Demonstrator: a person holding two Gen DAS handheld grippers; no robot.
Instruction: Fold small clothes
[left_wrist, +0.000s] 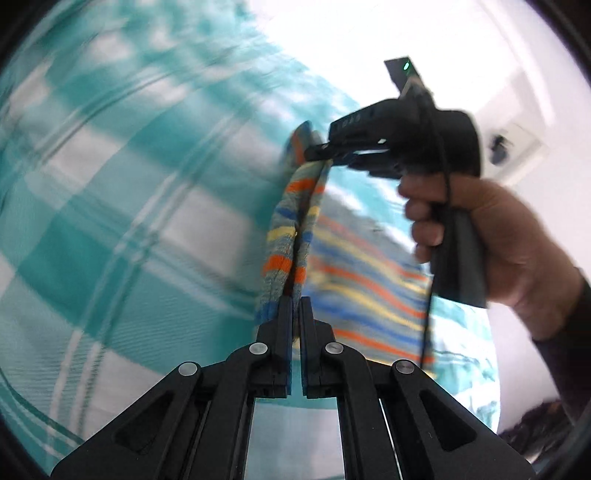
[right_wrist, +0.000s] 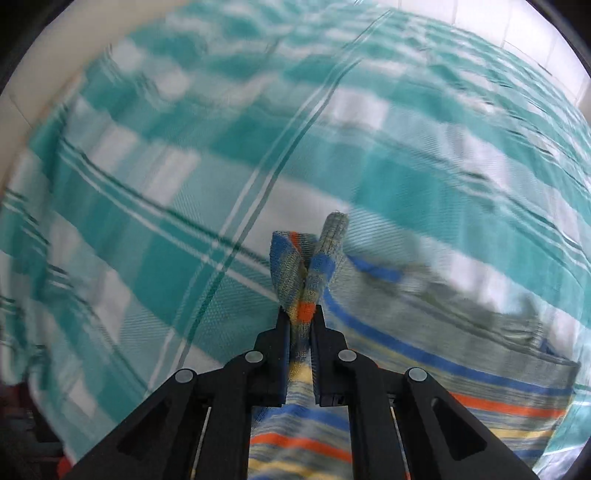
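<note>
Both clenched now: left gripper (left_wrist: 295, 302) and right gripper (right_wrist: 300, 317) each pinching the striped garment (left_wrist: 291, 236) above the checked cloth (left_wrist: 129, 184); best keep that edge taut and level

A grey knitted garment with orange, yellow and blue stripes (left_wrist: 291, 236) is pinched by the closed left claw (left_wrist: 295, 306) in the near foreground. Its far end is clamped by the right claw (left_wrist: 325, 149), gripped by a hand (left_wrist: 476, 236), above a teal-and-white checked cloth (left_wrist: 122, 177).
</note>
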